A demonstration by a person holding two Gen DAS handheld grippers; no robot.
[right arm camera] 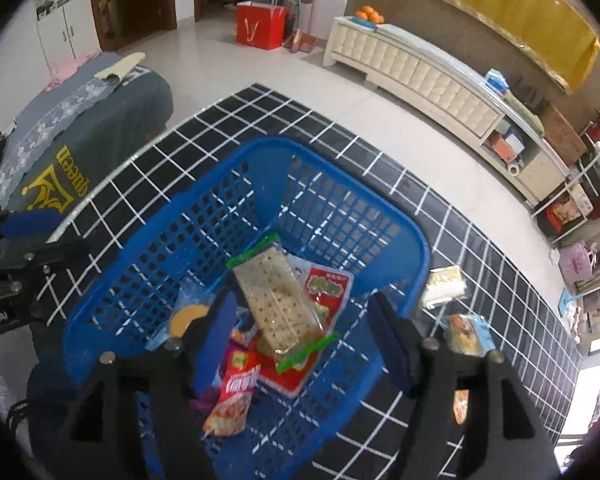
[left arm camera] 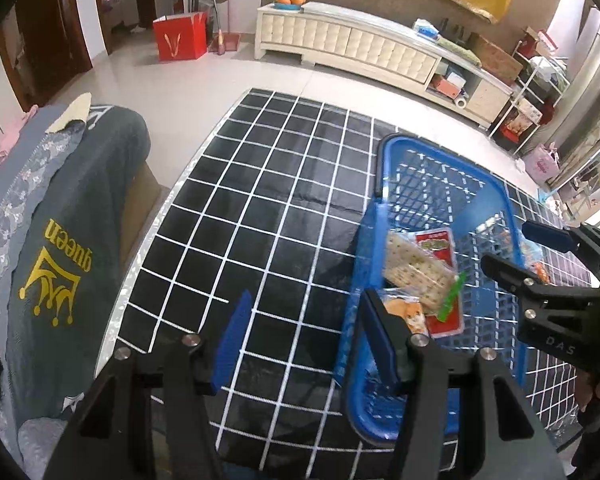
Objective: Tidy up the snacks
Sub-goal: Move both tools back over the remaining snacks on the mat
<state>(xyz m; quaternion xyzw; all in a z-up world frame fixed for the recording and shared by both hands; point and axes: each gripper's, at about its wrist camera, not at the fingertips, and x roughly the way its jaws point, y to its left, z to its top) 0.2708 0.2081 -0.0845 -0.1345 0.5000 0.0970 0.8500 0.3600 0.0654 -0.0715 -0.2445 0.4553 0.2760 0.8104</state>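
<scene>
With both grippers' jaws apart and empty over the blue basket [right arm camera: 404, 240], we next fetch the cracker packet [right arm camera: 444, 284] on the cloth outside it

Basket [right arm camera: 244, 168] sits on the gridded table [right arm camera: 480, 264] in front of me. In it: cracker pack [right arm camera: 278, 300] on top of a flat pouch [right arm camera: 328, 292], small packet [right arm camera: 234, 396] nearest me, round biscuit [right arm camera: 186, 318] at its left wall. Outside, just right of the basket on the table – two more snacks [right arm camera: 444, 284], one behind the other. Draped seat [left arm camera: 72, 220] left of the table; long cabinet [left arm camera: 348, 40] behind, across the floor.
</scene>
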